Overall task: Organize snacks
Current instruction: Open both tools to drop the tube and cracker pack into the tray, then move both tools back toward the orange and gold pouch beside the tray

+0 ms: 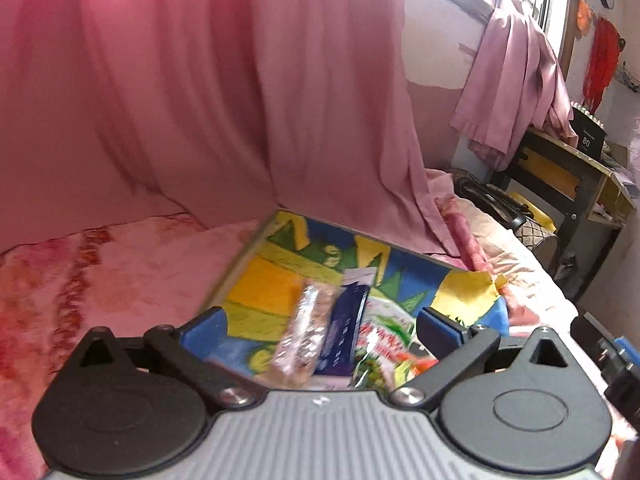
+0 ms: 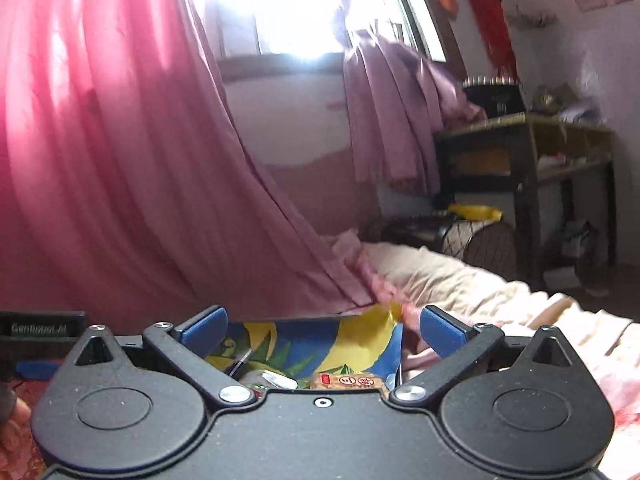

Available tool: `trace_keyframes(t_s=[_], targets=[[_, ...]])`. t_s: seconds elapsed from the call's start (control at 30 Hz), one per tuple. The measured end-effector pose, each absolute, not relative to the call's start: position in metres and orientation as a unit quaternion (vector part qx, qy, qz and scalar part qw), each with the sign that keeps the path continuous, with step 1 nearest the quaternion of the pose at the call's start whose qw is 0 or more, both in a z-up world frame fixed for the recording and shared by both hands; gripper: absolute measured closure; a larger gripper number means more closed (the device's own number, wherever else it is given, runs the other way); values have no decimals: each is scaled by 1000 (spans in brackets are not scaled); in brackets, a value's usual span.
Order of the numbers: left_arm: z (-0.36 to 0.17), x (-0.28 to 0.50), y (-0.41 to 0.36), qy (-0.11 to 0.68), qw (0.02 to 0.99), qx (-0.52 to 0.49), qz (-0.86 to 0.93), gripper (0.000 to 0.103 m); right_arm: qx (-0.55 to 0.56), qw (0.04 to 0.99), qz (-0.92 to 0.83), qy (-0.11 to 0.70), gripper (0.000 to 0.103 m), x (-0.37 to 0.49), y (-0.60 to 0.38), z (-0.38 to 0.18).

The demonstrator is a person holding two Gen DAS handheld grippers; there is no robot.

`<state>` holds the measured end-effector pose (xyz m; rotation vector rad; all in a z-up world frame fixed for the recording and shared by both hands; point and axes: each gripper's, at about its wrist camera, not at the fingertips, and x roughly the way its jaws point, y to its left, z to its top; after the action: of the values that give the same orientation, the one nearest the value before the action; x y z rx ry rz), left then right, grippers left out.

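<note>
From my remote seat I note a bedroom. A pink curtain (image 1: 224, 92) hangs in long folds over the bed (image 1: 92, 280), which carries a pink floral bedspread. A bright, overexposed window (image 2: 288, 8) is the main light source; a mauve cloth (image 2: 392, 112) is bunched at its right side. The wall (image 2: 280, 128) below the window is pale with patchy, worn paint. A dark-framed wooden desk (image 2: 524, 148) stands at right, cluttered on top and shelf. Red hangings (image 2: 490, 20) are pinned to the right-hand wall. A dark patterned bag (image 2: 480, 240) sits beside the bed's far end.
</note>
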<state>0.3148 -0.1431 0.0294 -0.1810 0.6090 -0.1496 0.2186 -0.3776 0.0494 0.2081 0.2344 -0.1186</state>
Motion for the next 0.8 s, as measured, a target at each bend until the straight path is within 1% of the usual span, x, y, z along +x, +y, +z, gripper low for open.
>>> trace_keyframes(t_s=[0.17,0.53,0.8], targets=[[35,275,-121,290,951,-84,-65,0,87,989,-57,101,1,183,-362,65],[36,192,-82,265,959,-90,-52,0,50,994,-42,89,1,105,-309,77],[25,152,-55,262,961,-76,-43,0,48,990,-44,123,1,63,-281,69]])
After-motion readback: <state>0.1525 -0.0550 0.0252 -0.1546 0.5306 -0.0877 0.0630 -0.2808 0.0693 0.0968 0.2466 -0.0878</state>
